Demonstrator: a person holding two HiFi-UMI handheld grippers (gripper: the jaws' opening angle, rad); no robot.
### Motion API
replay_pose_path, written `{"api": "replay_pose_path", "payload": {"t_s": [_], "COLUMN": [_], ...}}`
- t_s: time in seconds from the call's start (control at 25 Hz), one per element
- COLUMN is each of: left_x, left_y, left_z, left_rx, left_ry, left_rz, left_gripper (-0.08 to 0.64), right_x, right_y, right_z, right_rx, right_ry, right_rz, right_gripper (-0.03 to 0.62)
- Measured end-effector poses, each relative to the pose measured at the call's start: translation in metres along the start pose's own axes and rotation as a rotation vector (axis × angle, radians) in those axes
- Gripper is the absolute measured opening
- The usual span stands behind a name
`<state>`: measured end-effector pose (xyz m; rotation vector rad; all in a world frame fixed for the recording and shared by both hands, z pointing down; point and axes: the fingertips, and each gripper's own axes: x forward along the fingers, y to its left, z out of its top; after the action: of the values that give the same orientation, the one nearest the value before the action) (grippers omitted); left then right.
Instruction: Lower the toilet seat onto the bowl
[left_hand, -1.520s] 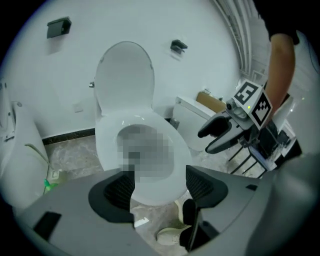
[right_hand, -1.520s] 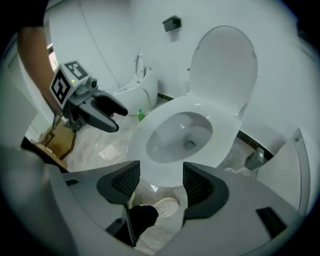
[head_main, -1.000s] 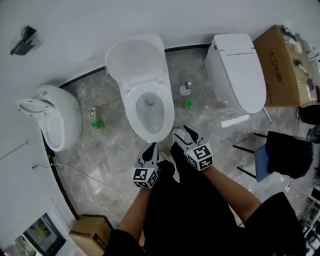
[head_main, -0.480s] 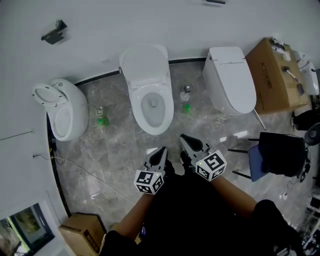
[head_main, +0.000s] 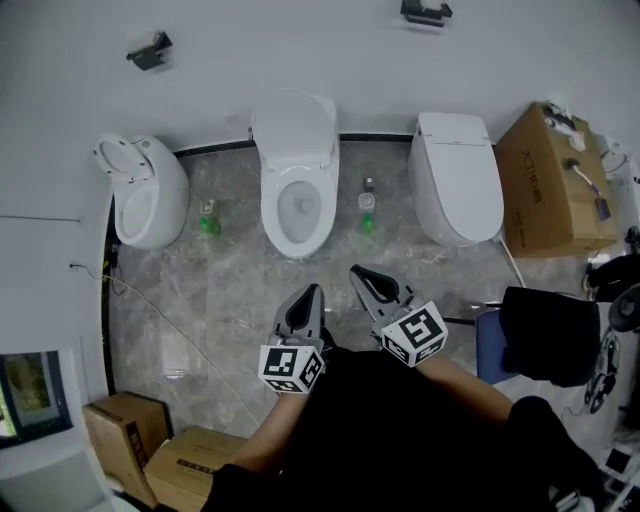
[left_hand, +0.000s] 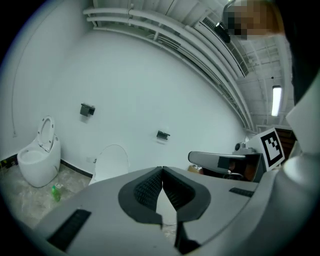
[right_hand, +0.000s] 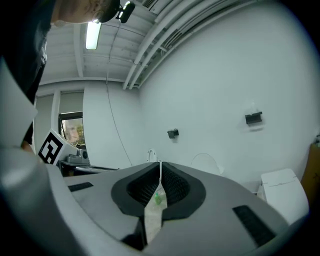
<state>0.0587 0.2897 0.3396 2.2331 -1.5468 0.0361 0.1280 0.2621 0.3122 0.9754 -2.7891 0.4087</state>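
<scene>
Grey marbled floor (head_main: 230, 290) and a white wall (head_main: 330, 60) frame a row of three toilets. Both pairs of fingers are pressed together with nothing between them. The left gripper (head_main: 314, 292) and the right gripper (head_main: 358, 272) hang side by side in front of the middle toilet (head_main: 272, 215), well apart from it, tips aimed toward its bowl (head_main: 300, 206). A stretch of floor lies between them and that bowl. The toilet seat (head_main: 294, 128) stands upright at the back of the middle toilet, against the wall.

A green bottle (head_main: 209, 224) stands just left of the middle toilet, and a second bottle (head_main: 366, 222) just right of it. Farther left sits a smaller toilet (head_main: 145, 195), its own seat raised. Farther right sits a closed toilet (head_main: 457, 180), with a cardboard box (head_main: 555, 180) beyond it. A dark chair (head_main: 545, 335) stands to the middle toilet's front right, and a thin cable (head_main: 150, 315) trails across the floor to its front left.
</scene>
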Motion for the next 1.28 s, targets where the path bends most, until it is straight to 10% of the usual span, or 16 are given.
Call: {"api": "replay_pose_path", "payload": {"t_s": [0.44,1.28], "left_x": [-0.073,-0.101], "left_y": [-0.154,-0.168], "left_z": [-0.03,-0.008], "left_rx": [0.072,0.087], "left_ry": [-0.09,-0.193], "left_rz": [0.225,0.267], "left_gripper": [0.017,0.017], "right_x": [-0.155,-0.178], "right_y": [0.002,0.033], "right_z": [-0.006,0.008], "right_rx": [-0.084,-0.176], "right_ry": [-0.021,-0.03], "right_rz": [0.058,0.05], "right_gripper": [0.038,0.032]}}
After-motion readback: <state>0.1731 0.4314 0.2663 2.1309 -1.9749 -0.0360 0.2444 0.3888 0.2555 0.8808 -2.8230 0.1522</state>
